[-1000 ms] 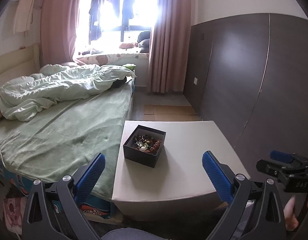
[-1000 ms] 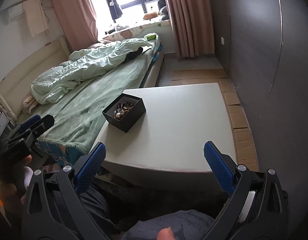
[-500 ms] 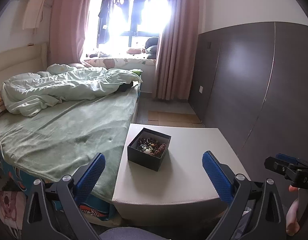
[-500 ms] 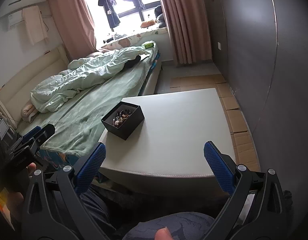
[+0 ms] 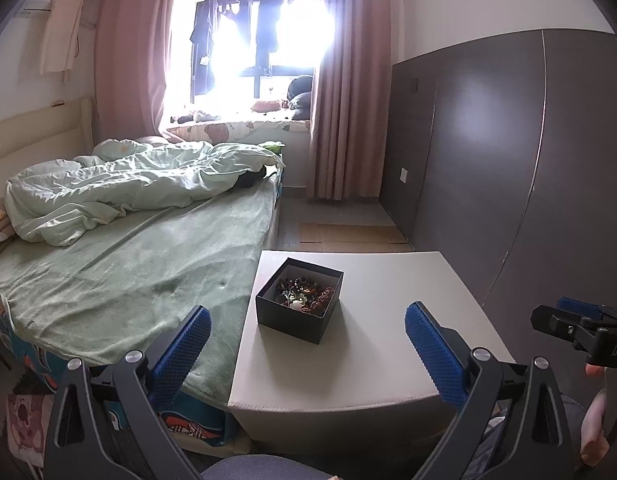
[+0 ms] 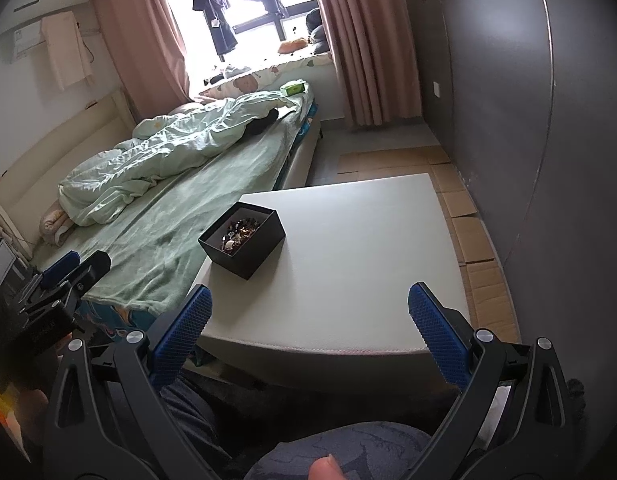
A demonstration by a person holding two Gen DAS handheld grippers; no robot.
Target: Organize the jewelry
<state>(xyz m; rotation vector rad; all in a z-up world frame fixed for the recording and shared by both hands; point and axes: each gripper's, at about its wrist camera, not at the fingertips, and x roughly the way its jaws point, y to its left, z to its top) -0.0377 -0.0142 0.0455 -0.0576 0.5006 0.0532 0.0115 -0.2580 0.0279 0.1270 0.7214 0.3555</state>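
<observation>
A small black box [image 5: 299, 300] sits on a white table [image 5: 388, 320]. The box has no lid on, so its top is open to the ceiling. It is full of beads and jewelry [image 5: 304, 294] in brown, red and green, all in one mixed heap. The box looks about square, so it has no clear long side. It is turned a bit, so one corner points at the near edge of the table. It sits on the left part of the table, close to the edge by the bed [image 5: 128, 264].

The left gripper [image 5: 306, 334] is spread wide and holds nothing. Its blue fingers [image 5: 180, 344] are low and near, short of the table, with the box seen between them and well apart from them.

The right gripper [image 6: 308, 328] is spread wide too and holds nothing. It is back from the near edge of the table, and the box lies ahead and a bit to the left.

The bed has a green sheet and a rumpled green blanket [image 5: 120, 188]. Pink curtains [image 5: 348, 80] hang by a bright window [image 5: 252, 40]. A dark wall [image 5: 508, 160] is on the right.
</observation>
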